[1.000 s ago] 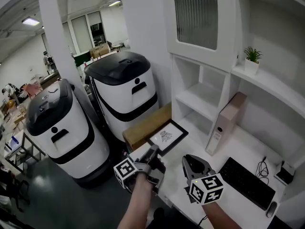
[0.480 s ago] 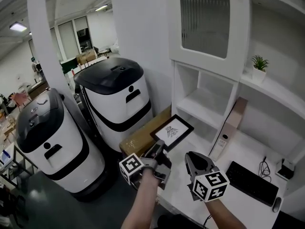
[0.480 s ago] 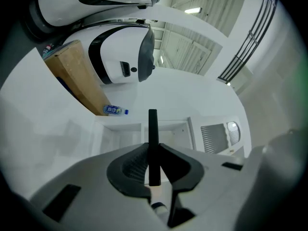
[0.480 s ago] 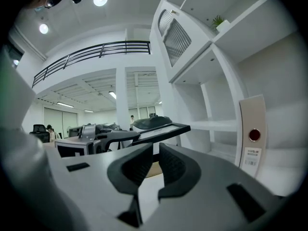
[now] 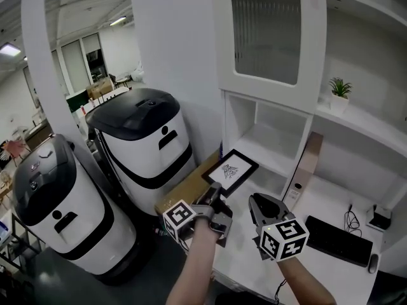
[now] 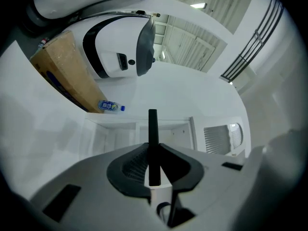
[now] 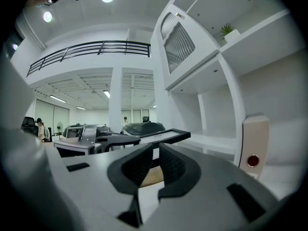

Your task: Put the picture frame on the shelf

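Short of shelf [image 5: 273,152], frame [image 5: 230,170], seemingly clear

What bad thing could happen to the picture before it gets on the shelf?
The black picture frame is pinched only at one edge by the left gripper, so it might tip or slip out. It could also knock the edge of the white shelf, or the tall beige binder beside it, on its way in.

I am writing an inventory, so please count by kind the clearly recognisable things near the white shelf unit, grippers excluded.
White-and-black rounded machines: 2
Black rectangular picture frame: 1
Brown cardboard box: 1
Beige upright binder: 1
Black keyboard: 1
Small green potted plant: 1
Total: 7
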